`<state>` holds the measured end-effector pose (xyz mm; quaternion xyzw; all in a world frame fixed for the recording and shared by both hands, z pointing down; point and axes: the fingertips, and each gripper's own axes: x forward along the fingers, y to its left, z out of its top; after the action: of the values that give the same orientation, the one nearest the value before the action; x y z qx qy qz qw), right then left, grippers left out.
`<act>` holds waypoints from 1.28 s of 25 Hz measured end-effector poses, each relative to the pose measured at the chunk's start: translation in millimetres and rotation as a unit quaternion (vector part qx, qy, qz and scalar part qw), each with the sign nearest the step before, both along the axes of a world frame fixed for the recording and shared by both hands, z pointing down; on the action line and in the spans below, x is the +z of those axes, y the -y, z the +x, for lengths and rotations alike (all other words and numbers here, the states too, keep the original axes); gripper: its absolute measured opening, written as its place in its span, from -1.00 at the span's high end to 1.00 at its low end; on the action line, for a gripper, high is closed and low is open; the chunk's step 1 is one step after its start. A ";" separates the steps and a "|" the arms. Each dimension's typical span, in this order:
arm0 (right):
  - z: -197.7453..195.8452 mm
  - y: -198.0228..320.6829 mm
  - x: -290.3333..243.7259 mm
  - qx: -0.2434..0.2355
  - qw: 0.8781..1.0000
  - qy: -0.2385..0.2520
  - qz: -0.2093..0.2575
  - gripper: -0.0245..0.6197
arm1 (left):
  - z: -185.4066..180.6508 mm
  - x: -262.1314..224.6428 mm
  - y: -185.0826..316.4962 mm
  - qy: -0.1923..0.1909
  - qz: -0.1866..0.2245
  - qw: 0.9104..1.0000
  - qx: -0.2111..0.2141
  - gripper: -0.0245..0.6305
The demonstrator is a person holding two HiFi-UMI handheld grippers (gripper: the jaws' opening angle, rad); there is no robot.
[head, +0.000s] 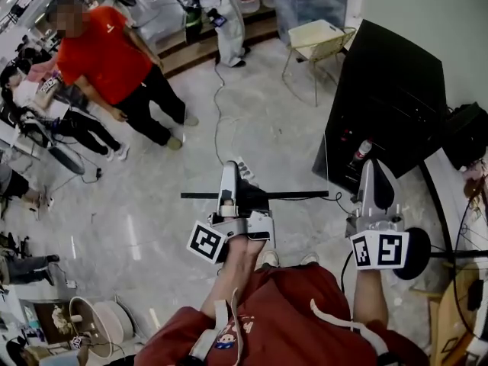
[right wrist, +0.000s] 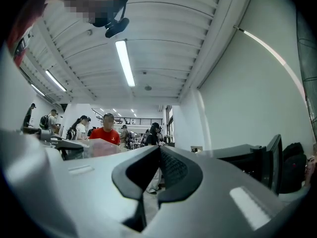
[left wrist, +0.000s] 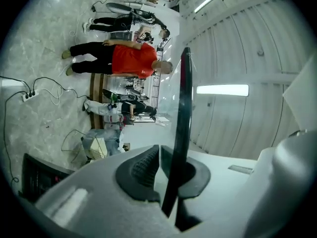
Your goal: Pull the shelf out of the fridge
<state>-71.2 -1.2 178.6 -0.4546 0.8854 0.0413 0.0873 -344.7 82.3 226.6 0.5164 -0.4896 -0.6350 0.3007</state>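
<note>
Glass shelf [head: 293, 195] out, edge clamped in left hand-held gripper [head: 229, 172].
Long axis crosswise; fridge [head: 396, 90] beyond the closed, empty right hand-held gripper [head: 372, 172].

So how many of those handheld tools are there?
2: the left tool grips the shelf by its dark edge; the right tool is shut and empty, near the black fridge. No others show.

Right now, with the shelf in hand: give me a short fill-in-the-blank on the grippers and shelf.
1. The left gripper is shut on the ___ rim of the shelf.
2. The right gripper is shut and holds ___.
3. The shelf is fully ___ the fridge.
Missing words: black; nothing; outside
</note>
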 end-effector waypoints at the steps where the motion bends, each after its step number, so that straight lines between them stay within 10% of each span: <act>1: -1.1 -0.7 -0.9 0.001 1.000 -0.001 0.001 0.93 | -2.2 -4.1 -0.9 -0.004 0.007 1.000 0.001 0.86; 32: 0.2 6.8 10.4 0.015 1.000 -0.026 -0.004 0.93 | 13.3 -4.2 19.9 -0.030 0.018 0.998 0.049 0.85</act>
<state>-71.0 -8.1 189.0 -0.4673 0.8804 0.0514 0.0617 -331.3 62.4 222.4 0.5256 -0.4430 -0.6436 0.3366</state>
